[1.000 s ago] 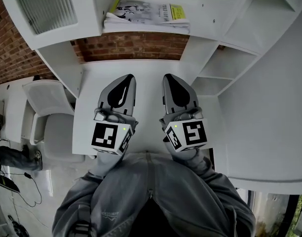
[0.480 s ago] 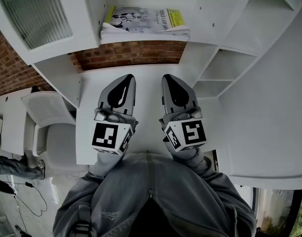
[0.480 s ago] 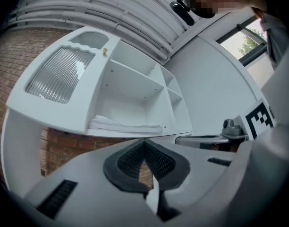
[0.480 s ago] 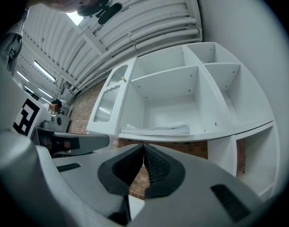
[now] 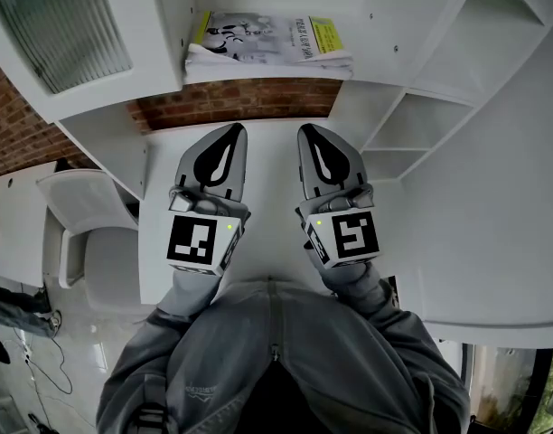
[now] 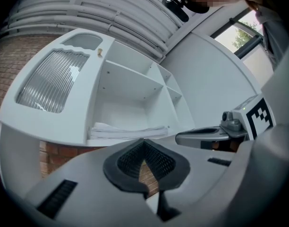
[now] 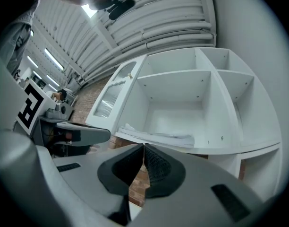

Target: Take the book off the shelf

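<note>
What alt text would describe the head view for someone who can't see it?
Two handheld grippers, the left gripper and right gripper, both shut and empty, point toward a book lying flat on a white shelf, above a white desk.

An office-like workspace: white desk (image 5: 272, 156), cubby shelves (image 5: 421, 125), swivel chair (image 5: 87, 215), brick wall (image 5: 240, 98)

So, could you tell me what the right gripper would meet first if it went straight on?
The right gripper would probably meet the brick wall below the shelf holding the book first, though depth is unclear.
</note>
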Demonstrator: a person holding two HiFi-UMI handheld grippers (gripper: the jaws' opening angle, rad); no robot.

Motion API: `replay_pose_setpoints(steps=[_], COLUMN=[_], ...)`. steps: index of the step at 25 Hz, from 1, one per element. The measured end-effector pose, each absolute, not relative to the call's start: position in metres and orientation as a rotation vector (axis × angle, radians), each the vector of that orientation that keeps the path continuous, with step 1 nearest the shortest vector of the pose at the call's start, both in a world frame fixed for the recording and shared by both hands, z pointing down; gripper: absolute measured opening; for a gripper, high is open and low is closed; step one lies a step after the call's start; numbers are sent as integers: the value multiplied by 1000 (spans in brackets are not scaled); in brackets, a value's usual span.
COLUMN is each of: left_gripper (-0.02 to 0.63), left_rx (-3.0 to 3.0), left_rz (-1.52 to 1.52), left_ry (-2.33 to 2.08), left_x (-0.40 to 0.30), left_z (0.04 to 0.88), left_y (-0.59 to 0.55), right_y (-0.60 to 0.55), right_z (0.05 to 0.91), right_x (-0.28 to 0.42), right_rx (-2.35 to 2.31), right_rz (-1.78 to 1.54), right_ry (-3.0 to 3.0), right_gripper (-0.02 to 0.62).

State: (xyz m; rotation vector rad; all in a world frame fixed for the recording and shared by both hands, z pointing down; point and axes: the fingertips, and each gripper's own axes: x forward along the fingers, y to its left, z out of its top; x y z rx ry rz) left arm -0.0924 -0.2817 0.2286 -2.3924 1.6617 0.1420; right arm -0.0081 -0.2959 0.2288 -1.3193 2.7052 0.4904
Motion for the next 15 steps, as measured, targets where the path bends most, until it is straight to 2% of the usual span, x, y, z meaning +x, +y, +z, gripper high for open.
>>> replay_pose_setpoints(steps=[13, 15], left_gripper=[5, 5], left_rx=[-2254, -2224], left_rz=[-12, -57], left_ry=[1539, 1514], left_x=[-91, -90], left_z=[199, 196], left_y=[-304, -306], right_y=[-314, -317], right_z=[204, 203], right_x=[-13, -15], right_rx=[-1334, -1314], right_rz=[880, 920], right_ry=[2796, 2825], right_gripper=[31, 57])
